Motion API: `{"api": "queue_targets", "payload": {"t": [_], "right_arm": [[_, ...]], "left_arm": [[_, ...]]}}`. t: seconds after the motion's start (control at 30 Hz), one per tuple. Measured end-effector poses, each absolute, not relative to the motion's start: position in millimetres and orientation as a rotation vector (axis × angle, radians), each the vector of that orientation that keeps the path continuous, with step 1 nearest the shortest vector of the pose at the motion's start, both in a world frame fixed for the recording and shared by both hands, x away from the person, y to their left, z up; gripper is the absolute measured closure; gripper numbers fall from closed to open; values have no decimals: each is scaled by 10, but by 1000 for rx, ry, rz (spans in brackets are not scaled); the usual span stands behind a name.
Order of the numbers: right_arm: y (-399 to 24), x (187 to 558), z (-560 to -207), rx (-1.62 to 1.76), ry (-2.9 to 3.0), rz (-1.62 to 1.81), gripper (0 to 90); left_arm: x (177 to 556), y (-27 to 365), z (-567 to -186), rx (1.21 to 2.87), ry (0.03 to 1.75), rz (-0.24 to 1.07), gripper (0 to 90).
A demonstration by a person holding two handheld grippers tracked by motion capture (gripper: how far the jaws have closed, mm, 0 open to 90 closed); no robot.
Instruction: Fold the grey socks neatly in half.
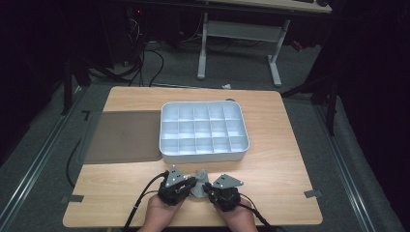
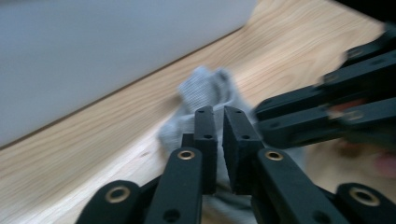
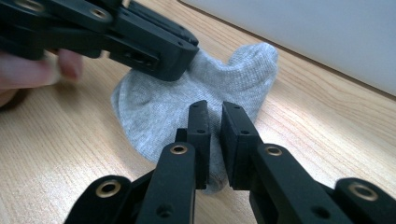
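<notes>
A small grey sock [image 1: 199,181] lies crumpled on the wooden table [image 1: 280,164], just in front of the white tray. Both grippers meet over it from either side. My left gripper [image 2: 218,112] points at the sock [image 2: 205,88] with its jaws a narrow slit apart, and I see no cloth pinched between them. My right gripper [image 3: 214,108] hovers over the near edge of the sock [image 3: 159,116], its jaws also a slit apart with grey cloth showing through the gap. The left gripper [image 3: 180,63] rests its tip on the sock's far side.
A white compartment tray [image 1: 203,155] with several empty cells stands mid-table, close behind the sock. A flat grey lid [image 1: 123,135] lies to its left. A person's hands [image 1: 162,215] hold both grippers at the table's front edge. Desk legs and cables stand beyond.
</notes>
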State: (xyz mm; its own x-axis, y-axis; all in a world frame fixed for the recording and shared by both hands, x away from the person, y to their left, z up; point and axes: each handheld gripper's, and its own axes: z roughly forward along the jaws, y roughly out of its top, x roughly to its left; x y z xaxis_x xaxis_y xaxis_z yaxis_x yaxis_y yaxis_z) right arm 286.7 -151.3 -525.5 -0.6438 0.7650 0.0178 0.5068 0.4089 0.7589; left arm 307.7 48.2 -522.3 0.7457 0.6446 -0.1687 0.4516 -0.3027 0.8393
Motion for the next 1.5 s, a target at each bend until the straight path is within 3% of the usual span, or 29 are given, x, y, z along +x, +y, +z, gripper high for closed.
{"api": "queue_targets", "payload": {"t": [0.8, 1.03, 1.07, 1.27, 1.5], "right_arm": [[-1532, 2876, -5263, 1106, 2337, 1103, 827], [-1540, 2816, -5098, 1105, 2302, 1143, 728], [-1568, 2805, -5053, 1131, 2278, 1161, 682], [-1622, 2871, -5155, 1258, 2296, 1137, 582], [-1589, 2909, -5261, 1297, 2344, 1119, 584]], "left_arm": [[3045, 478, -5325, 2034, 861, 254, 864], [3041, 476, -5324, 2034, 864, 258, 864], [3041, 473, -5324, 2033, 865, 258, 864], [3040, 468, -5324, 2035, 862, 261, 864], [3041, 470, -5325, 2035, 859, 258, 862]]}}
